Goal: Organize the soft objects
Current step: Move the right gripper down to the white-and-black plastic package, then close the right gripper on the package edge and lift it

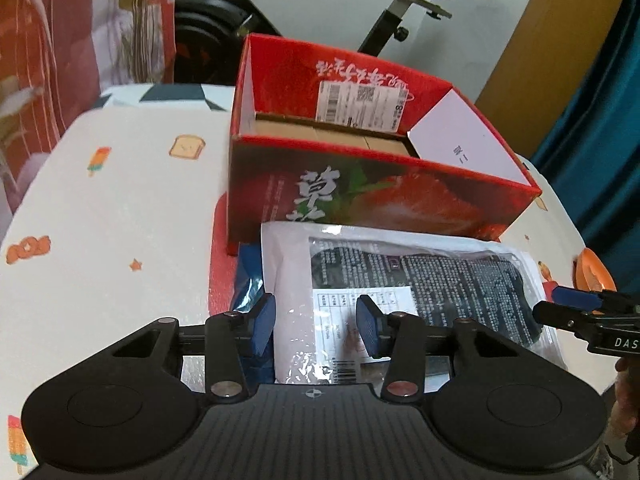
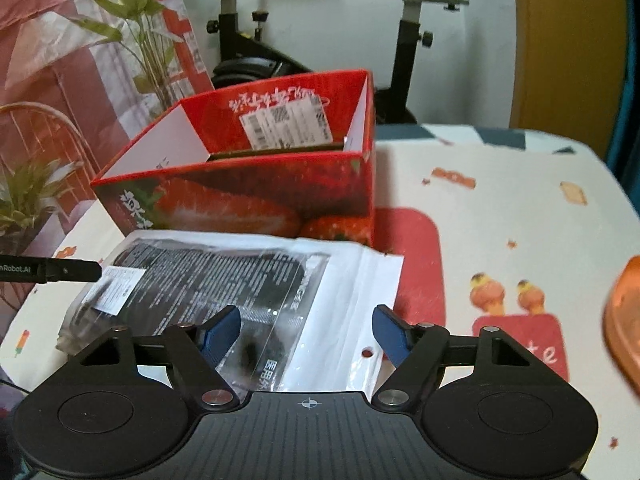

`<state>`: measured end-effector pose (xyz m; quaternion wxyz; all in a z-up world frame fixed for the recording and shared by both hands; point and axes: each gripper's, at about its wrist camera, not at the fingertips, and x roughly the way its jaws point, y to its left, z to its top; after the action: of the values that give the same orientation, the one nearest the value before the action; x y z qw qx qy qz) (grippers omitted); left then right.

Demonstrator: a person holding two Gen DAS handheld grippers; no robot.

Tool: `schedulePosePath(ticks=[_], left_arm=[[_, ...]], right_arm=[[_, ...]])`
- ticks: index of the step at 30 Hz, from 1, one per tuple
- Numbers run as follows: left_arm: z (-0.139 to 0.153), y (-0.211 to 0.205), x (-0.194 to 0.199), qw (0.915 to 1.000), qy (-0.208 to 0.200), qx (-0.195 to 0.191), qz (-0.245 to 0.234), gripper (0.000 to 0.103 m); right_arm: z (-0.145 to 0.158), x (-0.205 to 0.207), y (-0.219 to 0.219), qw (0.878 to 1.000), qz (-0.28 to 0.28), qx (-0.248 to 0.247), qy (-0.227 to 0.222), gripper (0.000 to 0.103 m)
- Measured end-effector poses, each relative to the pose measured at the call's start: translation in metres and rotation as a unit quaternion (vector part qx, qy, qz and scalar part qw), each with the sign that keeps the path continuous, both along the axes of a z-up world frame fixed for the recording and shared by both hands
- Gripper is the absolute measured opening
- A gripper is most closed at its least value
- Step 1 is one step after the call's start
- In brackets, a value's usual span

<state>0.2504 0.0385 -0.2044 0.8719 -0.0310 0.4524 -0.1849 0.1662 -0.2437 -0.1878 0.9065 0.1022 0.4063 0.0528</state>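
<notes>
- Clear plastic pouch (image 1: 400,280) with dark contents and a printed label lies flat on the counter (image 1: 100,220), touching or nearly touching the front wall of the red strawberry box (image 1: 380,196). I take the pouch as the soft object and the open box as its destination.
- Left hand-held gripper (image 1: 316,330): released, blue pads spread either side of the pouch's near white edge, nothing between them under load. Right hand-held gripper (image 2: 306,334): also released, jaws straddling the pouch's punched-hole end; not gripping.
- Whether either set of pads touches the film I cannot tell.
- Risk 1: slick film. A pinch on the empty white margin could slide off or only crease the bag, leaving the heavy dark part sagging when lifted.
- Risk 2: two grippers closing on opposite ends unevenly could twist or stretch the pouch.
- Risk 3: box front wall stands directly in the path; a low lift would catch the rim and shove the box back, since it looks light cardboard.
- Something blue (image 1: 250,276) sits under the pouch's left edge; it may drag along.
- Nearby: orange dish (image 2: 626,320) at the right, red mat (image 2: 412,256) under the box, exercise bike (image 1: 400,8) and plants (image 2: 132,36) behind. None obstructs the pouch.
</notes>
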Motion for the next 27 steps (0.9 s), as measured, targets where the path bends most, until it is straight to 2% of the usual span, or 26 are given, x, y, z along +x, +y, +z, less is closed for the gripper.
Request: schedulePosePath(ticks=[9,13,18,22,27], left_arm=[[-0.012,0.003,0.008,0.9996,0.017,-0.017,-0.012,0.048],[-0.015,0.003,0.011,0.9997,0.019,-0.016,-0.006,0.052],[-0.021,0.009,0.015,0.9985,0.031,-0.045,0.005,0.052],[-0.027,0.009,0.019,0.9942,0.054,-0.092,0.009,0.053],[-0.017,-0.001,0.009,0.9959,0.031,-0.084,-0.015,0.054]], right_arm=[[-0.015,0.007,0.001,0.999,0.015,0.025,0.018,0.063],[-0.016,0.009,0.0,0.999,0.016,0.031,0.02,0.061],[-0.018,0.01,0.0,0.999,0.016,0.035,0.024,0.06],[-0.018,0.012,0.002,0.999,0.016,0.035,0.024,0.054],[-0.005,0.009,0.012,0.999,0.033,0.018,0.012,0.049]])
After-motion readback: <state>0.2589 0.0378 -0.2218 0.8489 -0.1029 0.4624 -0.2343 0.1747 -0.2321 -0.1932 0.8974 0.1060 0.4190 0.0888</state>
